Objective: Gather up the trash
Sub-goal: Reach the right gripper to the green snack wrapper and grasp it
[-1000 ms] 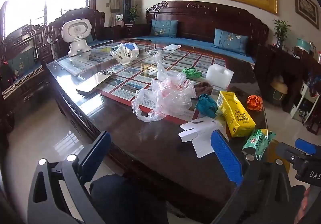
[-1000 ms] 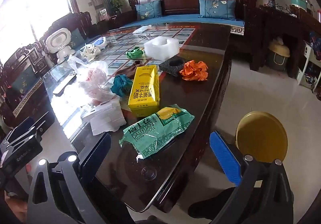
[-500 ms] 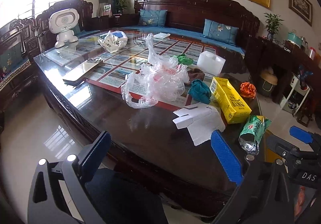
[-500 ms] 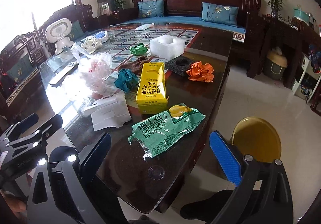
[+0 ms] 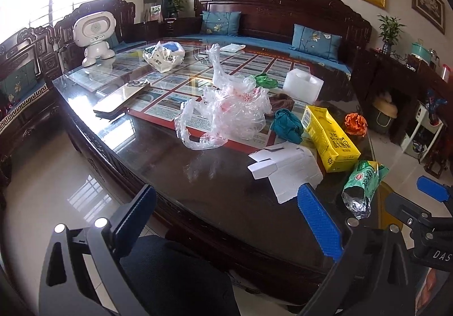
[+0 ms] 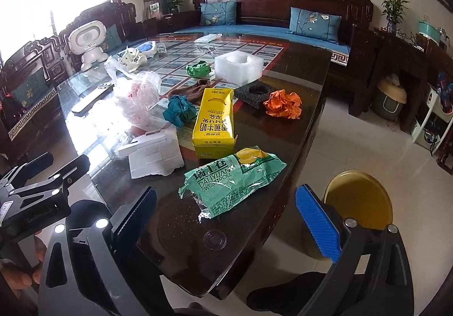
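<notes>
**Both jaws wide apart above the near table edge, trash untouched**

Left gripper held with jaws spread wide and nothing between them, poised over the near edge of the dark glass-topped table; right gripper likewise gaping and empty, hovering at the table's near corner.

Just beyond the right jaws, on the glass: green Swiss-roll wrapper, crumpled and torn open at the near end; touching its far edge, yellow milk carton lying flat; left of the carton, white flattened box; behind that, crumpled clear plastic bag with pink print; between bag and carton, teal paper ball.

Further off: orange paper ball near the right edge, just beside a black foam ring; white foam block and green paper ball behind; brown wad beside the teal ball, too indistinct to name.

Far end of the table: white toy robot, printed white bag, silver tablet-like slab near the left edge.

On the floor by the right gripper: yellow round bin; across the room, carved wooden sofa with blue cushions.
</notes>
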`<state>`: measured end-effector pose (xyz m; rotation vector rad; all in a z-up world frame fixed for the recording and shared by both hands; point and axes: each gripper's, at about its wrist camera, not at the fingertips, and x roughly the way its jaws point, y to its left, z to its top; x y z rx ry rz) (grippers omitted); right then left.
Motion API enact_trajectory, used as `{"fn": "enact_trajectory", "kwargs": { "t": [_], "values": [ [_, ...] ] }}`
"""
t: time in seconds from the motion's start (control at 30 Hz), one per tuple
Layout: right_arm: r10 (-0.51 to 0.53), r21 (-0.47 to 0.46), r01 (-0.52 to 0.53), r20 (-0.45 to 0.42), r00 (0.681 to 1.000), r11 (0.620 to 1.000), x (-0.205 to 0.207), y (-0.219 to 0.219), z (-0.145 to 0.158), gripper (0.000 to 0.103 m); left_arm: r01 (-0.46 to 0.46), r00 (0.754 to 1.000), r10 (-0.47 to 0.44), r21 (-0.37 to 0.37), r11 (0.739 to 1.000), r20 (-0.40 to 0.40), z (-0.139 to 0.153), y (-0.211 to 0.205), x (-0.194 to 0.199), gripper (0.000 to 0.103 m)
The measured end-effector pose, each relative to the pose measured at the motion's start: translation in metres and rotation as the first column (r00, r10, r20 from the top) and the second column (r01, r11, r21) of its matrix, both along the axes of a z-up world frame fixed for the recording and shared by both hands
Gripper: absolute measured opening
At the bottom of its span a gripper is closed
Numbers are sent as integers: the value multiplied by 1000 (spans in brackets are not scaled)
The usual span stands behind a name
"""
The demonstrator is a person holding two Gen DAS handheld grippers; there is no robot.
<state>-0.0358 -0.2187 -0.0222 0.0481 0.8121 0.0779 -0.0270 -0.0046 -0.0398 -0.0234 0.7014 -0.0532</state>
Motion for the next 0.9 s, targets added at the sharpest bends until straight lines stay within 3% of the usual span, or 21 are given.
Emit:
{"fn": "enact_trajectory", "kwargs": {
  "t": [0.6, 0.9],
  "values": [
    [-23, 13, 23, -20, 1000, 1000, 15, -6, -9, 95, -6, 1000, 6, 5, 1000, -2, -2, -4, 9, 99],
    [-84, 117, 98, -121, 989, 988, 43, -15, -30, 95, 6, 1000, -6, -1, 1000, -24, -14, 0, 19, 99]
  ]
}}
